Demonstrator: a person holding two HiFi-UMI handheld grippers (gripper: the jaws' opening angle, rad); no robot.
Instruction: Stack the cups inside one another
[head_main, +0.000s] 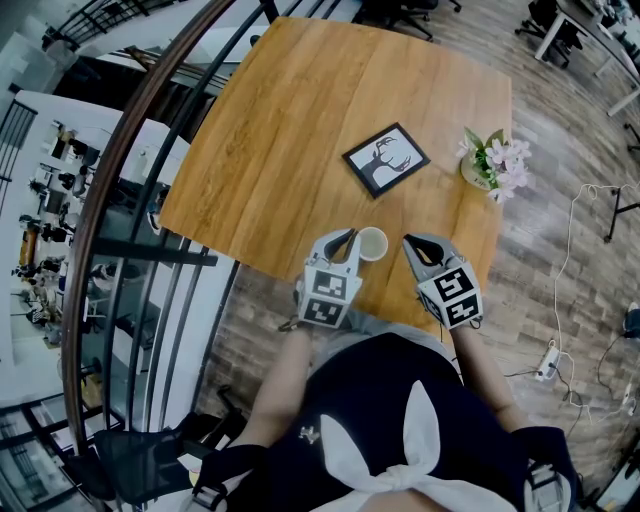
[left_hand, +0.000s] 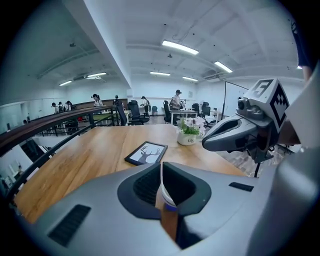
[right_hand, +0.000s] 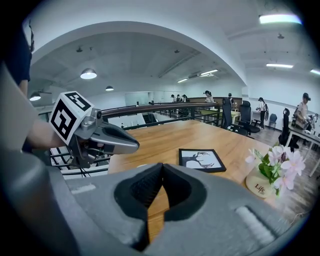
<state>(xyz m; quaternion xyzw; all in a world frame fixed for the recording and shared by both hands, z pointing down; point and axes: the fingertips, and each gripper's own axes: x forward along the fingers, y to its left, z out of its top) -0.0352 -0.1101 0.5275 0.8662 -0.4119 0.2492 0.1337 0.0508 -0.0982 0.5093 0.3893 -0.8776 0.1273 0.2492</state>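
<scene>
A pale paper cup (head_main: 373, 243) stands near the front edge of the wooden table (head_main: 300, 120), between my two grippers. My left gripper (head_main: 349, 235) is shut on the cup's wall. In the left gripper view the thin white rim and brown side of the cup (left_hand: 169, 220) sit pinched between the dark pads of the left gripper (left_hand: 161, 172). My right gripper (head_main: 411, 243) is just right of the cup and apart from it. The right gripper (right_hand: 161, 172) is shut with nothing between its pads. I see no second cup.
A black-framed deer picture (head_main: 386, 160) lies on the table beyond the cup. A small pot of pink flowers (head_main: 490, 163) stands at the right edge. A curved railing (head_main: 130, 200) runs along the left, with a drop to a lower floor beyond it.
</scene>
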